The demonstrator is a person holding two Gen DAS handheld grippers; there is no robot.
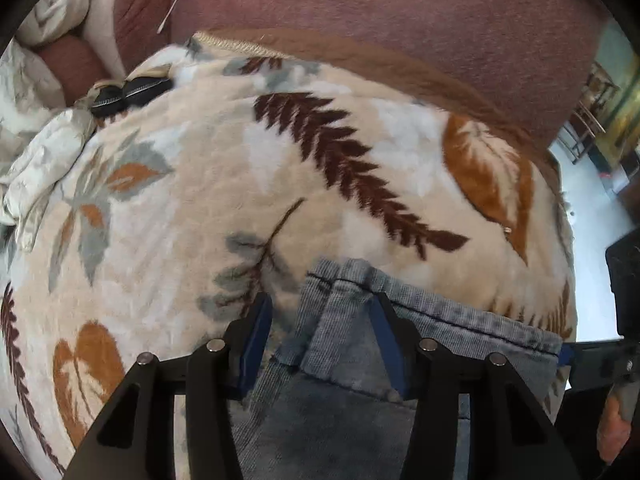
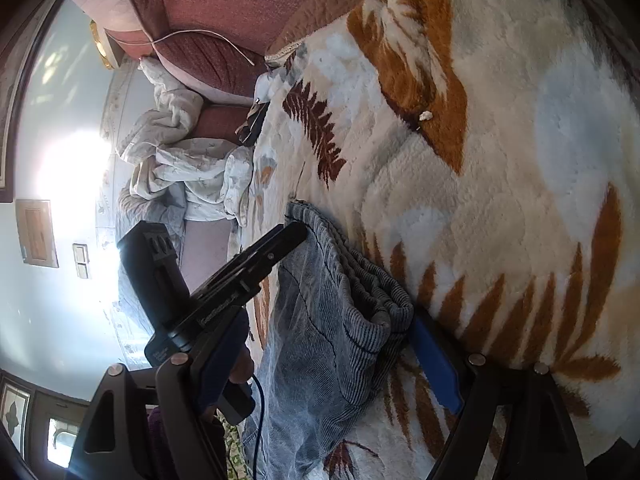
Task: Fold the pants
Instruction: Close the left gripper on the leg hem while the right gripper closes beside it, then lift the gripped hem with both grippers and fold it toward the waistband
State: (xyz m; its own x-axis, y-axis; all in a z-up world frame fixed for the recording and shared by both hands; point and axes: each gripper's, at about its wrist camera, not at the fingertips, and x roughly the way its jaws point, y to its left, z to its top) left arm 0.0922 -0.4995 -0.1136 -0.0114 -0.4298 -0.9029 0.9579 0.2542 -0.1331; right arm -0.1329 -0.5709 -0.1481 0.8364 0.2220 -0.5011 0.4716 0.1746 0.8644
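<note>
Light blue corduroy pants (image 1: 344,320) lie folded in layers on a plush leaf-patterned blanket (image 1: 200,200). My left gripper (image 1: 322,298) points down over the hem corner; its right pad rests on the fabric, its left pad stands apart, so it is open. In the right wrist view the pants (image 2: 320,340) show a stacked folded edge. My right gripper (image 2: 328,320) is open around that edge, with its right pad against the stack. The left gripper (image 2: 260,256) reaches onto the pants' far end. A part of the right gripper (image 1: 624,360) shows at the hem's right end.
A maroon padded headboard (image 1: 400,20) runs behind the blanket (image 2: 500,200). A crumpled white duvet (image 2: 180,160) and a small black item (image 1: 128,94) lie at the far side. The bed's edge drops to a pale floor (image 1: 592,208) at the right.
</note>
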